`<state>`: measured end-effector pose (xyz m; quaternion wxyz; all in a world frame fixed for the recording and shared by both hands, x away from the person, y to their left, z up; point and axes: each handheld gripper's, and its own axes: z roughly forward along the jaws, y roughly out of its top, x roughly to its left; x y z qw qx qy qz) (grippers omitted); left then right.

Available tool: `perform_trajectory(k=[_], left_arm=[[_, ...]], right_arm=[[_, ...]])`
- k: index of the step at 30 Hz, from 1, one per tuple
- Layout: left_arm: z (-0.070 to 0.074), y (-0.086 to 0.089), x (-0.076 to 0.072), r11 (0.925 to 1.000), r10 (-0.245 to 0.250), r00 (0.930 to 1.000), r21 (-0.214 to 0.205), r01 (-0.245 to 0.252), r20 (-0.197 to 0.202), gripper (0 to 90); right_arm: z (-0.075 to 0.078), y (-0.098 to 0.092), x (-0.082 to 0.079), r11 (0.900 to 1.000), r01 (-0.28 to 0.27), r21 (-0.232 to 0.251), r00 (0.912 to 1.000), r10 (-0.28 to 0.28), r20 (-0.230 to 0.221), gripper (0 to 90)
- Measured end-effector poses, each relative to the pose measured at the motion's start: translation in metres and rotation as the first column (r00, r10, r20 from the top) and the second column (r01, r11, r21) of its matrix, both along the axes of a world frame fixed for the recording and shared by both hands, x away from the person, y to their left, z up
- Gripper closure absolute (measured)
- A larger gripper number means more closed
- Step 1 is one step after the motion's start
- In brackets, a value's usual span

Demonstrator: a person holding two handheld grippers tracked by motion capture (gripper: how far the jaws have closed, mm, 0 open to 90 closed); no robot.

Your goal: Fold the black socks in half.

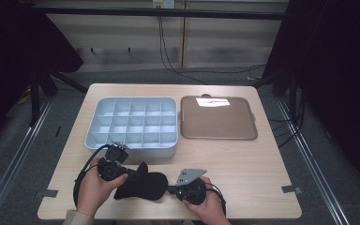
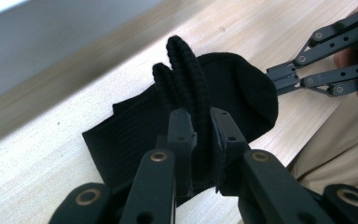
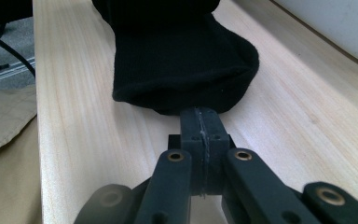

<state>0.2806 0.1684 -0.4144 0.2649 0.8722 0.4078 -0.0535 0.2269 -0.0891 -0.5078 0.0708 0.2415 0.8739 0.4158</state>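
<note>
A black sock lies on the wooden table near its front edge, between my two grippers. My left gripper is shut on the sock's ribbed cuff. In the left gripper view, folds of the cuff stand up between the left gripper's pads. My right gripper comes from the right and is shut on the rim of the sock's toe. In the right gripper view, the right gripper's jaws are pressed together at the toe edge of the sock. The right gripper is also in the left gripper view.
A white box with several small compartments stands just behind the left gripper. To its right lies a flat brown tray. A person's hands hold both grippers at the table's front edge. Bare wood lies to the right of the right hand.
</note>
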Motion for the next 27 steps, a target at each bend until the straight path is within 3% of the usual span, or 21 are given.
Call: perform_trajectory(k=[27], left_arm=[[-0.0067,-0.0077,0.0013,0.9998,-0.016,0.9998,0.012,0.016,-0.011,79.7]], right_arm=[[0.0,0.0033,0.0002,1.0,-0.006,-0.001,1.0,0.006,0.006,90.0]])
